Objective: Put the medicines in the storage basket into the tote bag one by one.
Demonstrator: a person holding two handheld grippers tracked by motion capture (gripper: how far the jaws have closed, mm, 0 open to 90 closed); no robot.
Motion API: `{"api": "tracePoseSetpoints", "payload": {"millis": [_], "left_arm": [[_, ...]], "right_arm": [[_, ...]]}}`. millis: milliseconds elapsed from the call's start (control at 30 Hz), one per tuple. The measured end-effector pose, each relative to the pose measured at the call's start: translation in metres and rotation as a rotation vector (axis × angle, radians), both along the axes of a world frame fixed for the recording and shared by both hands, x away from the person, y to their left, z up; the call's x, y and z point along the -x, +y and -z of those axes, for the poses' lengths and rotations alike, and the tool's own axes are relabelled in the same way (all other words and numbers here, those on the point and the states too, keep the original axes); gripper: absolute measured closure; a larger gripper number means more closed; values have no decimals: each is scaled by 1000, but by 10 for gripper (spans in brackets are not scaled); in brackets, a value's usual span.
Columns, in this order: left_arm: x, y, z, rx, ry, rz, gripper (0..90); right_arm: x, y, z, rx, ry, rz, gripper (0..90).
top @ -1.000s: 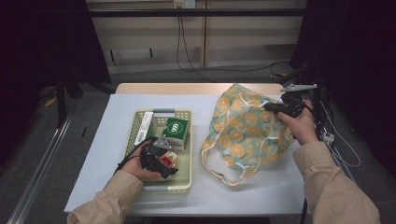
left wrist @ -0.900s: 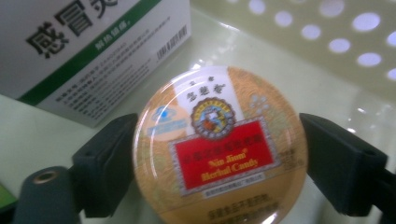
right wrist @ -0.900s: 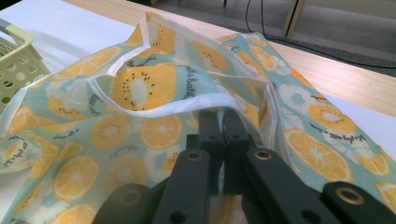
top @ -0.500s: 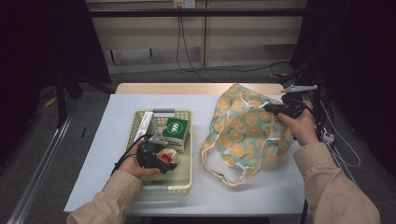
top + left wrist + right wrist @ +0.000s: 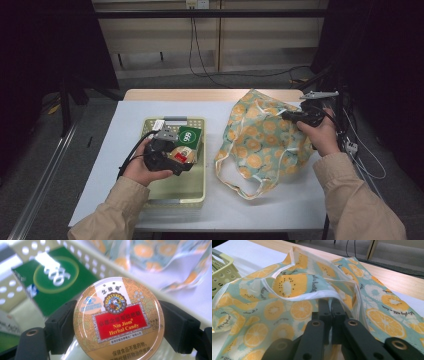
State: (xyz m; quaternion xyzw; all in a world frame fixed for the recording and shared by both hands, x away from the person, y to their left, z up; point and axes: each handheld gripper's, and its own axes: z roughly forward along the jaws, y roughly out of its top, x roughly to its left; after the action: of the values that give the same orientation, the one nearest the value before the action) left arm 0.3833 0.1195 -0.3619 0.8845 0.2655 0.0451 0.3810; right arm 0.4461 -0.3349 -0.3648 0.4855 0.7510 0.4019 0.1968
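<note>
A round gold and red herbal candy tin (image 5: 118, 320) sits lid-up between the pads (image 5: 61, 327) of my left gripper (image 5: 119, 323), whose jaws have just been closing and now press on both sides of it. In the high view this gripper (image 5: 181, 160) holds the tin (image 5: 184, 155) a little above the pale green basket (image 5: 172, 200). A green box (image 5: 189, 137) lies in the basket behind it. My right gripper (image 5: 289, 116) is shut on the white-hemmed rim of the orange-print fabric bag (image 5: 260, 145), as the right gripper view shows at the jaw tips (image 5: 331, 305).
The bag (image 5: 287, 285) lies slumped on the white table (image 5: 115, 150) to the right of the basket, its handle loop (image 5: 245, 192) trailing toward the front edge. A white packet (image 5: 159, 123) rests at the basket's far end. Cables hang off the table's right side.
My left hand has risen, lifting the tin up from the basket floor. The right hand and the bag have stayed where they were.
</note>
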Motion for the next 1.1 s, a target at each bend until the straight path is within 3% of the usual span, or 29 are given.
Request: {"api": "tracePoseSetpoints", "payload": {"millis": [267,600,1100], "left_arm": [[7,-26,-22,44,-16,34,205],[8,-68,-34,83,-20,70,205],[1,-133,-30,94,-28,113,205]], "right_arm": [[2,0,0,-5,-4,-3,900],[3,2,-2,-6,-3,-2,900],[0,8,1,0,2,-12,900]]}}
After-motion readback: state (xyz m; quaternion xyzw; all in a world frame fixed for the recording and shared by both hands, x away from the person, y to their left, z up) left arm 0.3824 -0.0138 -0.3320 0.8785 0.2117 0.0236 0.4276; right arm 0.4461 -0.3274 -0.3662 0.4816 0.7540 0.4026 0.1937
